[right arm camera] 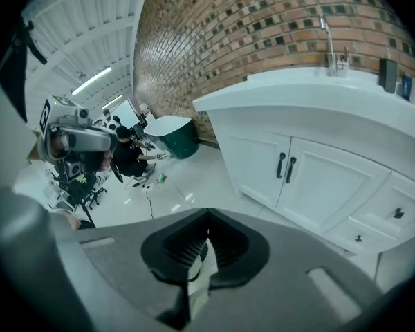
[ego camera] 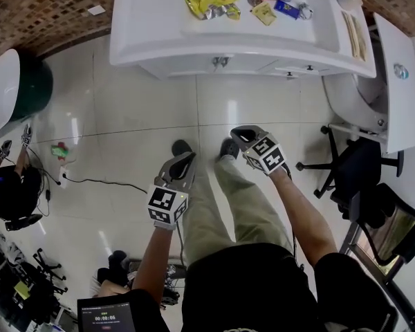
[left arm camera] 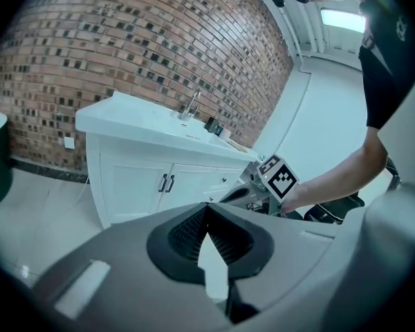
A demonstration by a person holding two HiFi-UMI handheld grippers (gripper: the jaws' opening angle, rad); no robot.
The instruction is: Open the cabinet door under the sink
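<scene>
white cabinet (right arm camera: 318,185), black handles (right arm camera: 285,166), speckled brown brick wall (right arm camera: 263,19), now white floor (ego camera: 124,102), yellow packets (ego camera: 211,2) on white surface (ego camera: 159,19), black-and-white squares on grey left tool (ego camera: 185,159) and right tool (ego camera: 241,135).

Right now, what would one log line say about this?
cabinet doors: shut | left gripper: shut, empty | right gripper: shut, empty | contact: none, both short of cabinet doors

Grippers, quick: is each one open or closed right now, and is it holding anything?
Left gripper: closed, holding nothing.
Right gripper: closed, holding nothing.
</scene>
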